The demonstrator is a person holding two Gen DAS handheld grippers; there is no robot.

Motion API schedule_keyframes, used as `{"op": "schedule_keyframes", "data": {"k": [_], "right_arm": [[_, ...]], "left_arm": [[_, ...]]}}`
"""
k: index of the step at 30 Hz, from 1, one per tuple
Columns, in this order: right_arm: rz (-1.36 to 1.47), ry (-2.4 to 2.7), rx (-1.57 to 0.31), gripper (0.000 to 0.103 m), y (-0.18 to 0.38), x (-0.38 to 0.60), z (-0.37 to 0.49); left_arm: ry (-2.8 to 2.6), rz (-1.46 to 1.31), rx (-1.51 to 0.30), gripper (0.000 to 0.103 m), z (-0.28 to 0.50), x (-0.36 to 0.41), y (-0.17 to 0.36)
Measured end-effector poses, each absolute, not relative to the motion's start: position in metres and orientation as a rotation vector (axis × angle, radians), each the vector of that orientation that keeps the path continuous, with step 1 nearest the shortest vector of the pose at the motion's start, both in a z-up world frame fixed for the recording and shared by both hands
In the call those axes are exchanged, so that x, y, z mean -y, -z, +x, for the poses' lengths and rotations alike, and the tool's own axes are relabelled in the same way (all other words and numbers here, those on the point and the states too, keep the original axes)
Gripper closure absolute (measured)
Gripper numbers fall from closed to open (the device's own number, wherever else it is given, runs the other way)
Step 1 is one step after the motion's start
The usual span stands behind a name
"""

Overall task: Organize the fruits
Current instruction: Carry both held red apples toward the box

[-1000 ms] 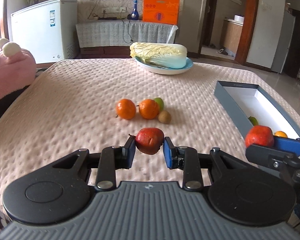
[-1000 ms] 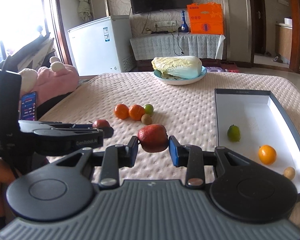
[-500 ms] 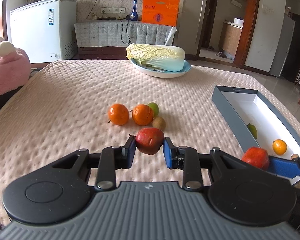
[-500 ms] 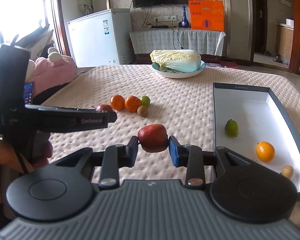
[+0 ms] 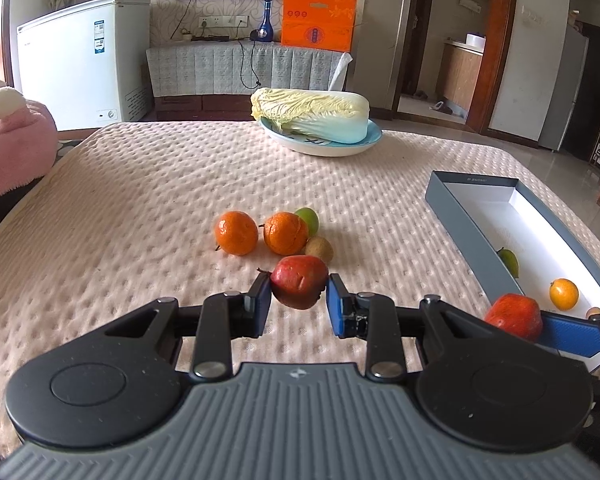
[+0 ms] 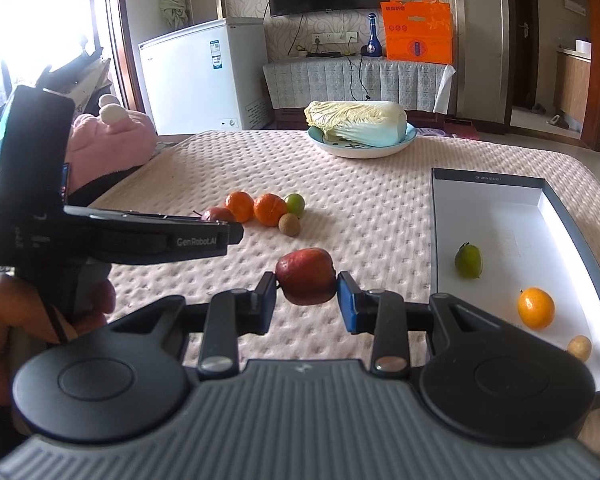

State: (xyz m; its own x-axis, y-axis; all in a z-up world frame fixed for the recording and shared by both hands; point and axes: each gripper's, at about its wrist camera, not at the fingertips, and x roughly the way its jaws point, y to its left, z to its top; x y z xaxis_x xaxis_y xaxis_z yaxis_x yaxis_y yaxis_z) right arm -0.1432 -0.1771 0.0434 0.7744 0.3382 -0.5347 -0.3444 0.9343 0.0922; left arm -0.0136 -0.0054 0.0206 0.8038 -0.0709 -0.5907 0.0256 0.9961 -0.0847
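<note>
My left gripper (image 5: 299,307) is shut on a red apple (image 5: 299,286) held above the pink tablecloth. My right gripper (image 6: 306,300) is shut on a second red apple (image 6: 306,281), just left of the grey box (image 6: 488,178); that apple also shows in the left wrist view (image 5: 514,316). Two oranges (image 5: 236,233) (image 5: 285,233), a green lime (image 5: 309,219) and a brown kiwi (image 5: 319,249) lie on the cloth ahead of the left gripper. The box holds a lime (image 6: 468,261), an orange (image 6: 536,307) and a small brown fruit (image 6: 579,347).
A blue plate (image 5: 320,145) with a Chinese cabbage (image 5: 312,114) stands at the far side of the table. A pink plush toy (image 5: 8,148) lies off the left edge. A white freezer (image 5: 80,60) stands behind the table.
Both grippers have lifted and pulled back a little with their apples. In the left wrist view the right gripper's apple has dropped lower in frame, near the box's near end.
</note>
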Motion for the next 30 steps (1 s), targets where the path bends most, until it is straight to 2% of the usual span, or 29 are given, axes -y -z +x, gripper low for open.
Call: {"op": "schedule_keyframes", "data": {"k": [30], "right_arm": [[0.012,-0.346,-0.534,0.067,-0.057,0.215,-0.156]], "left_arm": [[0.111,-0.054,-0.628,0.068,-0.009,0.043,-0.022]]}}
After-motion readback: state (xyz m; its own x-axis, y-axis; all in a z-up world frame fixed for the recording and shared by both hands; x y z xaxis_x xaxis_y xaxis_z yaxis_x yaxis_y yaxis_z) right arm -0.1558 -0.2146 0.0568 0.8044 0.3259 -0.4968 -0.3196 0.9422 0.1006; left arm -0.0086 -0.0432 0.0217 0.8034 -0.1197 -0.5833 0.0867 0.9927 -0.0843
